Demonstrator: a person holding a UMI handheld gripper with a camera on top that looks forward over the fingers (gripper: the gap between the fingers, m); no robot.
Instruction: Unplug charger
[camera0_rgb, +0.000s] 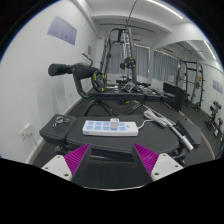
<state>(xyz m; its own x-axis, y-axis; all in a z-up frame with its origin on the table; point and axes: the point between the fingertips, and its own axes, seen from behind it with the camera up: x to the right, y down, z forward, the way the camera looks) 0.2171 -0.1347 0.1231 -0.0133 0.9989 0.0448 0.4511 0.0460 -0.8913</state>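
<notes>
Magenta pads (68, 160) line the inner faces of the two fingers of the gripper (98, 161), which is released: the fingers stand well apart with a clear gap between them and hold nothing. Just ahead of the fingers, on the dark surface (100, 150), lies a white power strip (99, 127), set crosswise to the fingers and level. Small blue marks show along its top face; whether a charger plug is seated in it cannot be told. Left of the power strip sits a grey box-shaped device (57, 129), near it but apart. Right of the power strip a white handle-shaped object (160, 121) lies at an angle, pointing away from the strip, with a white cable (168, 136) running beyond it toward the edge of the surface. Behind the power strip stands gym equipment: a dark padded roller (70, 71) on an arm to the left rear, and a tall cable-machine frame (122, 55) directly behind. Further to the right rear of the strip a rack (192, 80) stands against the wall. White walls and a bright ceiling enclose the room.
</notes>
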